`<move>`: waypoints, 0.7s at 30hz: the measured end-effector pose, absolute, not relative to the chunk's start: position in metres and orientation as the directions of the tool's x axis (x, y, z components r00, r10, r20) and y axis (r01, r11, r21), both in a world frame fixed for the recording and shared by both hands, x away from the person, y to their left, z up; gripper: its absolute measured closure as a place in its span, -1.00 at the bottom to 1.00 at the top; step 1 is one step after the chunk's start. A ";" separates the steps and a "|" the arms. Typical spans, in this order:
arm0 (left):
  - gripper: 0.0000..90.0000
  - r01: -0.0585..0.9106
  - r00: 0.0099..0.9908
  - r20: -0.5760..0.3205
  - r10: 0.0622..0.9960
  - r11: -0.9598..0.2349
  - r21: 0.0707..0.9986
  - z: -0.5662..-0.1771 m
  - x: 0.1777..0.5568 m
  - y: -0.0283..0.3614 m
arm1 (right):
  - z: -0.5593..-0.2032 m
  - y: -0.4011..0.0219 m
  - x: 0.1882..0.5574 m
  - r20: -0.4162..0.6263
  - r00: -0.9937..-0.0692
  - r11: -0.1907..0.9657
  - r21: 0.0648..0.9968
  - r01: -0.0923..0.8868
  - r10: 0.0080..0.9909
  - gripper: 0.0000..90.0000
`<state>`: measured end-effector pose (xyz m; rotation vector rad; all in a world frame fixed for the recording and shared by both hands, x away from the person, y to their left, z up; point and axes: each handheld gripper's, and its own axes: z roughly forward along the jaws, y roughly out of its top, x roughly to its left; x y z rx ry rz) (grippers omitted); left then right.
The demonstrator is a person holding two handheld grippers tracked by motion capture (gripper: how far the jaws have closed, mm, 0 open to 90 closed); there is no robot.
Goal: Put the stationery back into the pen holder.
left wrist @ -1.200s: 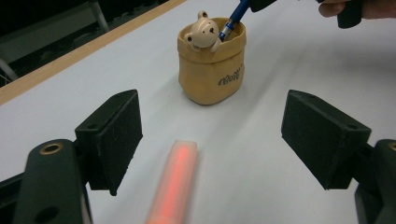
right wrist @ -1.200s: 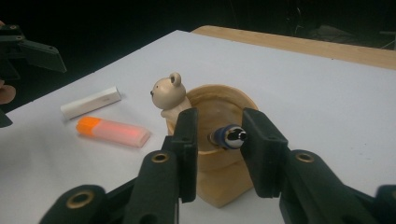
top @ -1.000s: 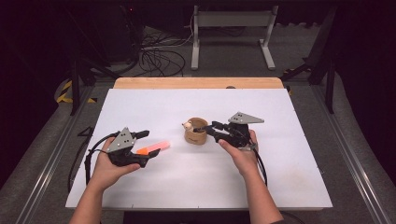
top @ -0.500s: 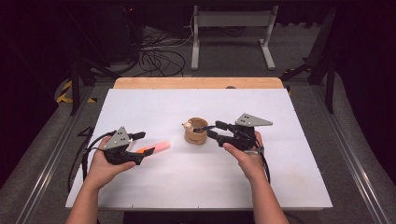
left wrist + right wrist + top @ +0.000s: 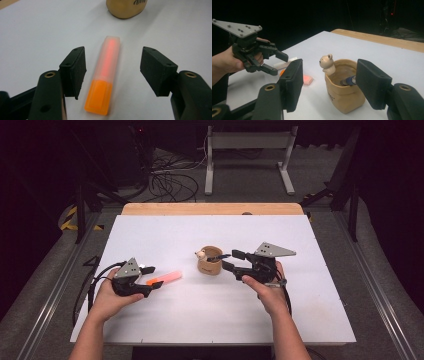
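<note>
High view shows a white table with a person's two hands, each holding a gripper. The left gripper is low at the near left part of the table, and its jaws have just been closing. In the left gripper view the two jaws stand on both sides of the orange marker, which lies flat on the table between them; there is a gap on each side, so the pads do not press on it. The solid orange end of the marker is toward the gripper, and its frosted cap points away, toward the tan cup farther off. On the high view the marker lies well apart from the cup, to the left of it. The right gripper is just beside the cup on its right side, and its jaws have just been opening. In the right gripper view the jaws stand apart with nothing between the pads, and the cup is in front of them. The cup has a small bear figure on its rim, and a blue pen rests inside it, leaning against the wall.
</note>
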<state>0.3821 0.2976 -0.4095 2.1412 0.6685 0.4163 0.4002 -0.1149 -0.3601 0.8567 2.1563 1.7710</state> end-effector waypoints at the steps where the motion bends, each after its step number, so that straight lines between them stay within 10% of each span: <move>1: -0.14 0.321 0.802 0.061 0.594 -0.515 0.795 -0.411 0.383 0.298 | -0.359 -0.116 0.399 0.186 -0.809 0.103 0.952 0.289 0.558 -0.12; 21: 0.02 0.400 0.801 0.027 0.598 -0.569 0.719 -0.427 0.389 0.299 | -0.352 -0.119 0.394 0.170 -0.821 0.103 0.958 0.266 0.545 -0.12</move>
